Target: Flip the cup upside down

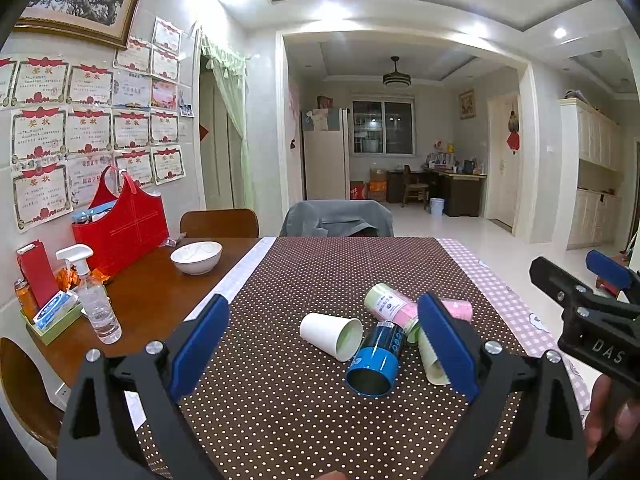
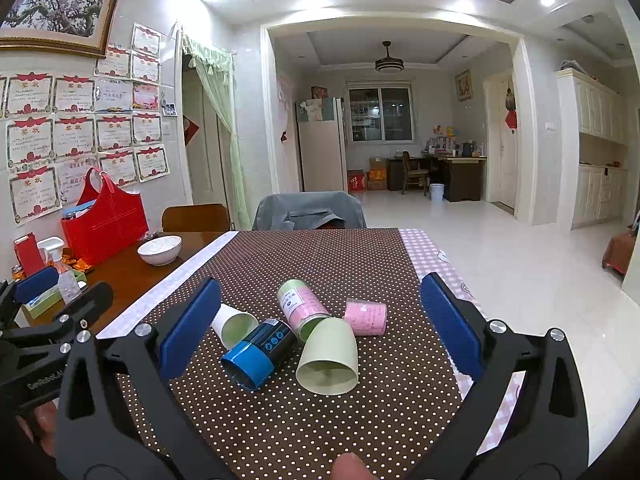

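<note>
Nothing flipped yet: white paper cup (image 1: 331, 335), pale green plastic cup (image 2: 328, 356) & approx. three printed canisters lie sideways mid-bench (image 1: 280, 412), w/ left hand-held gripper (image 1: 320, 344) and right hand-held gripper (image 2: 316, 326) both apart, empty, near the bench's front edge.

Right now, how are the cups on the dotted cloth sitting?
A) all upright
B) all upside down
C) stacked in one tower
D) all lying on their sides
D: the white paper cup, blue cup, pale green cup and pink cup all lie on their sides on the dotted cloth.
</note>
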Available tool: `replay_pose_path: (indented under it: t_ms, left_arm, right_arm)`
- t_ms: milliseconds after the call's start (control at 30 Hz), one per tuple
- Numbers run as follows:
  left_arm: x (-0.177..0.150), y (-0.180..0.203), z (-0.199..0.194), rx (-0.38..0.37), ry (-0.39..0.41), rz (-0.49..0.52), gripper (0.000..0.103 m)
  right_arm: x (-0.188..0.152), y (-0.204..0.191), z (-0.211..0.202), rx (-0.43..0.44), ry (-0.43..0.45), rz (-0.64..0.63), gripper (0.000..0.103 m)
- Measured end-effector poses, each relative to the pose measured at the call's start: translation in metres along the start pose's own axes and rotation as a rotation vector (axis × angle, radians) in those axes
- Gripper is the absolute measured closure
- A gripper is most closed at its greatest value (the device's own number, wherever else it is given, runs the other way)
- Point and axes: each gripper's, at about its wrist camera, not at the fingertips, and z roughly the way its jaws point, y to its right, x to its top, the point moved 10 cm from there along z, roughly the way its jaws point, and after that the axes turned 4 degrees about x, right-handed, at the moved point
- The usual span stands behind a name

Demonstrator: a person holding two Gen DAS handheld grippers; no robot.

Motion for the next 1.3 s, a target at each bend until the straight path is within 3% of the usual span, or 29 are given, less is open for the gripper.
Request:
replay_pose_path:
  t_ms: [733, 1100, 1300]
  left_arm:
    - [-0.001, 0.014, 0.023, -0.026, -0.035, 0.018, 0.009]
    - [-0.019, 0.030, 0.092, -0.048, -0.160, 0.043, 0.009]
    - [-0.044, 0.023, 0.145, -0.038, -0.275, 0.052, 0.009]
  right_arm:
    - [-0.002, 0.012, 0.017, -0.018, -0.024, -0.016, 0.006]
    - [-0.027, 0.046, 0.074, -0.023, -0.134, -0.003, 0.006]
    - [-0.043, 0.060, 0.110, -0.020, -0.205, 0.001, 0.006]
